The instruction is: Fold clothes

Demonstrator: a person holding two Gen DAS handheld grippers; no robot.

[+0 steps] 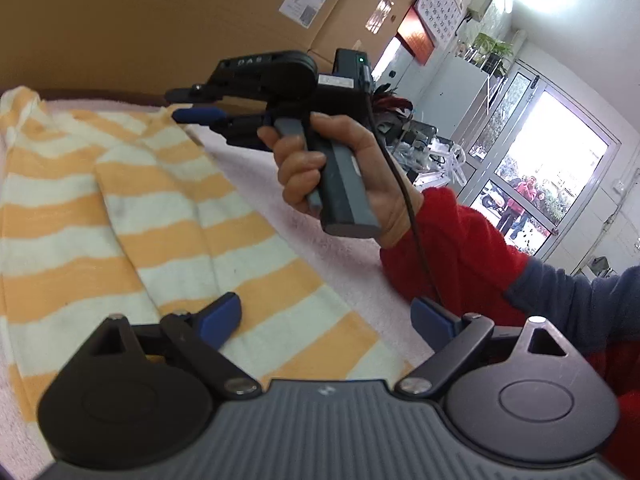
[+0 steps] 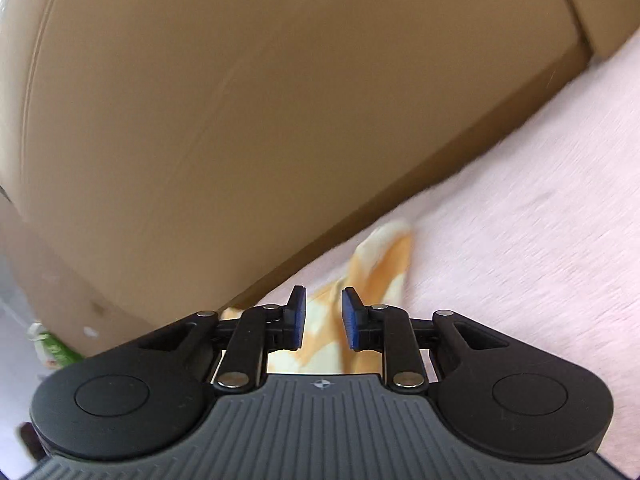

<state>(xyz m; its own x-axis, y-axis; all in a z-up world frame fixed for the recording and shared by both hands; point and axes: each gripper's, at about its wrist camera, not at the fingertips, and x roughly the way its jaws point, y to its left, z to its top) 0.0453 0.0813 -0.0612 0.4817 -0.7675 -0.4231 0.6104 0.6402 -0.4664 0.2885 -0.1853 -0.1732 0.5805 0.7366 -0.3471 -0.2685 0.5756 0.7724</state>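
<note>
An orange-and-white striped garment (image 1: 120, 220) lies spread on a pink towel-like surface (image 1: 328, 240), with one part folded over its middle. My left gripper (image 1: 328, 320) hovers over the garment's near edge, jaws wide open with nothing between them. A hand (image 1: 320, 160) holds my right gripper (image 1: 188, 102) above the garment's far corner. In the right wrist view the right gripper (image 2: 324, 312) has its blue pads (image 2: 352, 320) a narrow gap apart. The striped cloth (image 2: 384, 256) shows below and beyond them, not pinched.
Large cardboard boxes (image 1: 160, 20) (image 2: 240, 100) stand close along the far edge of the pink surface (image 2: 520, 240). A red sleeve (image 1: 460, 248) crosses the right side. Glass doors (image 1: 540, 168) and a wall calendar (image 1: 440, 4) are at the back right. A green item (image 2: 52, 348) sits low on the left.
</note>
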